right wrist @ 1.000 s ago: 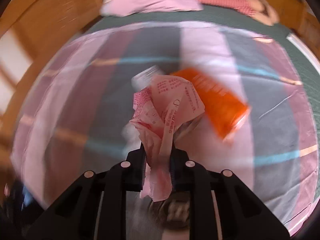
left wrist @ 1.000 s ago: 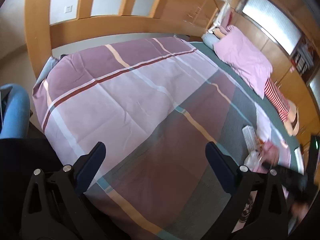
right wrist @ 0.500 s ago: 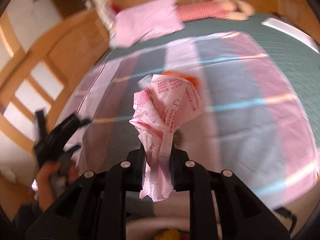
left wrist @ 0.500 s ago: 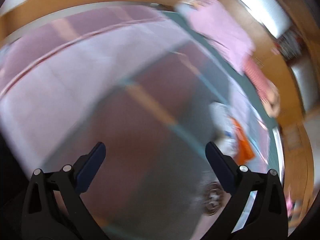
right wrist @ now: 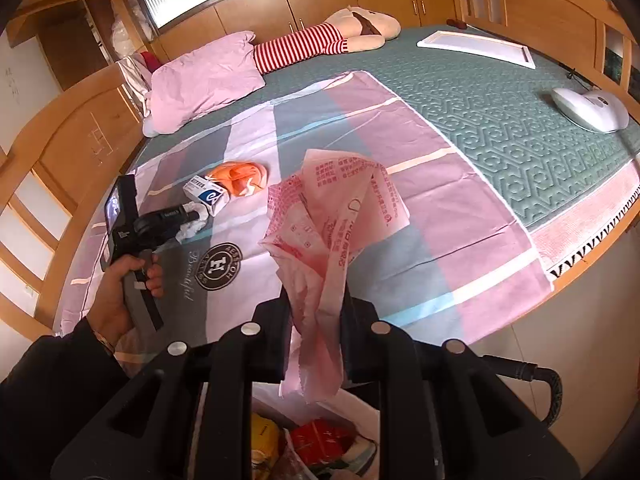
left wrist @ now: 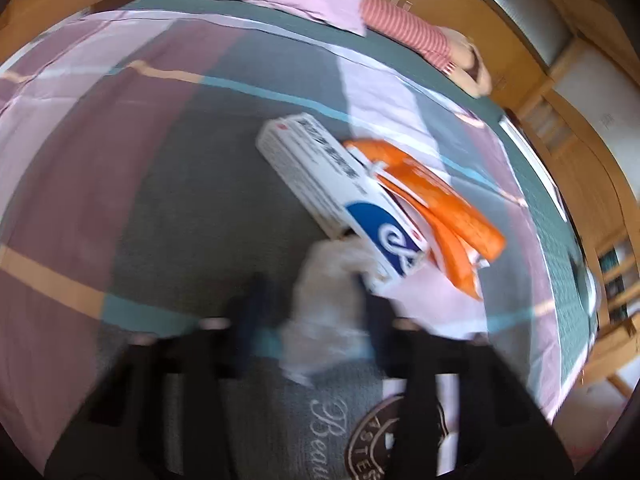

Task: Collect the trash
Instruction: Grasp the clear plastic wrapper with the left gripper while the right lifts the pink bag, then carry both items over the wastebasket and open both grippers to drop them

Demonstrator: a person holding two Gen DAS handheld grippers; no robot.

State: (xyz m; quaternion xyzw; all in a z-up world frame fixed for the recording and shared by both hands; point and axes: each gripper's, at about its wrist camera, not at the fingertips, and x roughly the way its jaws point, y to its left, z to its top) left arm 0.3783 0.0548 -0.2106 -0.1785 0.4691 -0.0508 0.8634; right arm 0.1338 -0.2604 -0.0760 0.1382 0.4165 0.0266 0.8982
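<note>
Wrapper: pink printed wrapper (right wrist: 336, 216), crumpled, red text, pinched in my right claw (right wrist: 316, 320) above the trash bag (right wrist: 320, 440).
Tissue: white wad (left wrist: 332, 300) on the patchwork sheet (left wrist: 120, 160), between my left claw's (left wrist: 312, 312) fingers, touching the white-blue box (left wrist: 340, 192).
Left claw: blurred; grip cannot be told.
Orange packet (left wrist: 440, 208): partly under box.

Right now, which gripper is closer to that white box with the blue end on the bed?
Left. The left gripper is right beside the white box, its fingers around crumpled tissue touching it. The right gripper holds a pink wrapper off the bed's edge.
</note>
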